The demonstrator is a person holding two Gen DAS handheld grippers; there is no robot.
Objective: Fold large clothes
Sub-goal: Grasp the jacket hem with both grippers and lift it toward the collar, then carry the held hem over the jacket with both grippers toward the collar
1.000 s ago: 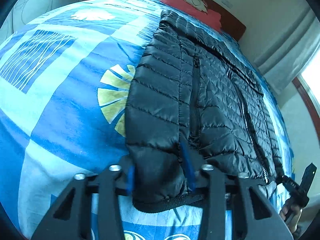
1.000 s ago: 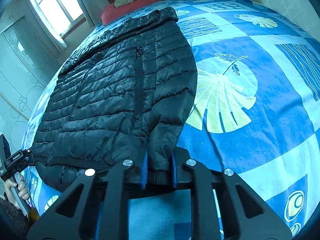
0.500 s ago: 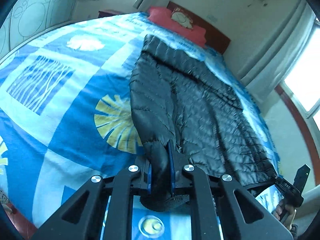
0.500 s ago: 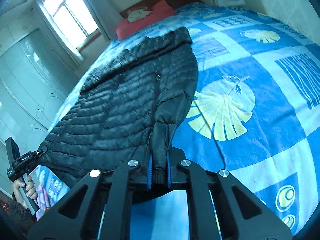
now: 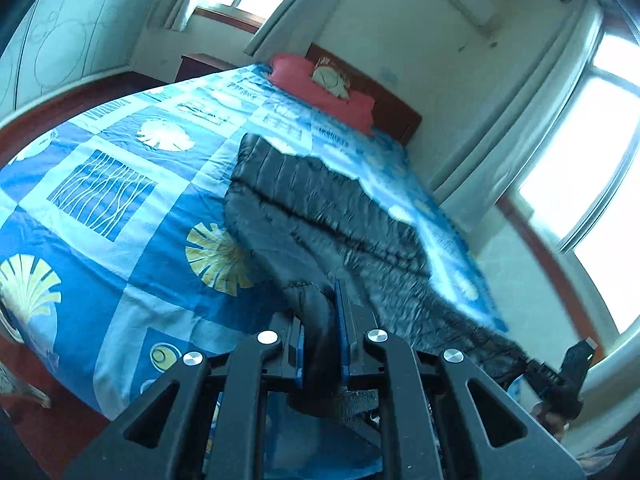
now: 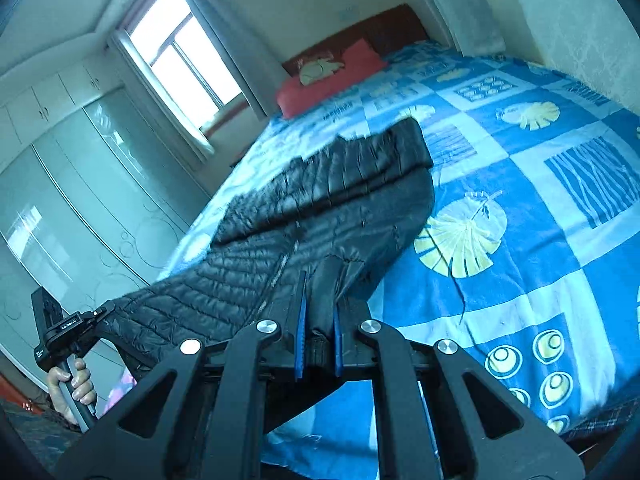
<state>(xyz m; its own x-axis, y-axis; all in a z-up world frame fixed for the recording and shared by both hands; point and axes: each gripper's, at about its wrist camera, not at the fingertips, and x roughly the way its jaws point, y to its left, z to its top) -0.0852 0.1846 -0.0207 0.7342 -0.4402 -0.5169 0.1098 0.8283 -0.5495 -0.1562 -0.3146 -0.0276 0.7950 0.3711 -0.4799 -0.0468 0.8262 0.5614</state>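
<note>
You've got the left gripper (image 5: 320, 344) pinched tight on the near-left hem corner of the black puffer jacket (image 5: 320, 216), blue fingers (image 5: 340, 332) pressed onto a bunched fold of fabric. Your right gripper (image 6: 318, 340) is doing the same on the near-right corner, fingers (image 6: 301, 332) clamped on the hem. A second ago the left fingers were still spread around the hem and the right ones only loosely closed; both have since shut on the cloth. The jacket was lying flat on the bed (image 5: 120, 220) then, and now its near edge is up off the blue patterned cover, hanging between your two grippers. Its far end, the collar side, still rests on the bed short of the red pillow (image 5: 320, 88). Both views have tipped up since then and show more wall and window, which fits a lift. The right view shows your left hand (image 6: 72, 384) on its handle at the far left, hem stretched across to it. The jacket body is motion-blurred in the left view, so I can't tell for sure how much is airborne, probably the near half. Meaning for the task: grasp is done and the fold has started. Next is likely carrying the hem toward the collar, keeping both corners level so it doesn't skew.
</note>
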